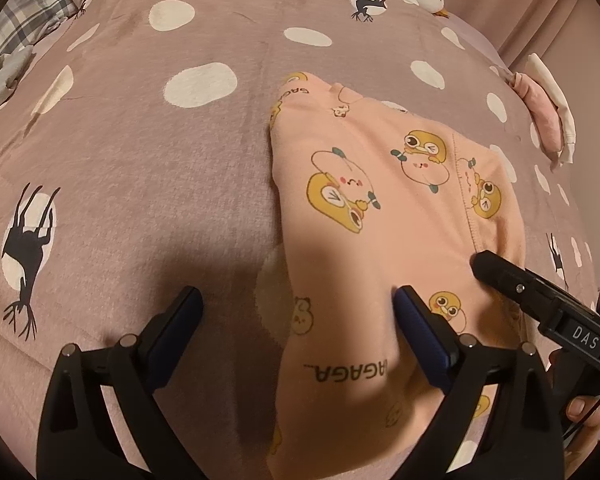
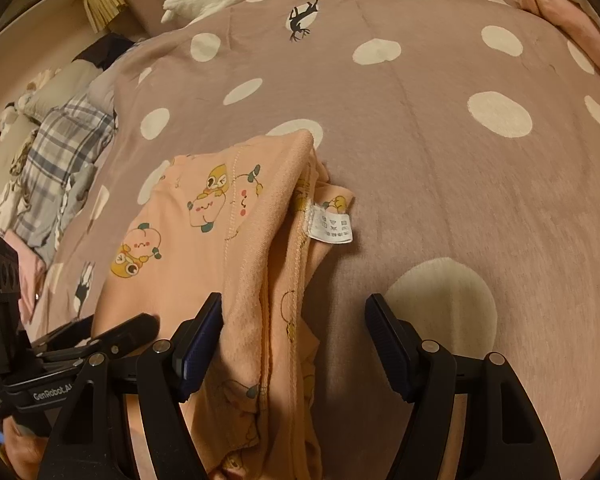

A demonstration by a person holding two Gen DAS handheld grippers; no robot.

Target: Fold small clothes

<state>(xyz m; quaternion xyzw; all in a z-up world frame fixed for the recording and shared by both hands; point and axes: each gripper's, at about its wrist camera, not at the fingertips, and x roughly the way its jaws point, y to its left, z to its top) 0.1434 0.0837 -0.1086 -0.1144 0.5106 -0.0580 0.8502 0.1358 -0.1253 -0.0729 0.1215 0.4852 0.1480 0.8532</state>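
While spread, both tools [image 1: 296, 312] [image 2: 294, 320] over garment [image 1: 380, 208].

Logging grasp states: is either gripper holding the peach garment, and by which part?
Neither. Left gripper and right gripper are both open over the peach garment, gripping nothing.

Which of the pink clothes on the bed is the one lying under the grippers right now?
The peach cartoon-print garment, spread beneath both open grippers. The plain pink folded piece with white trim sits apart at the bed's far right edge, and has no print.
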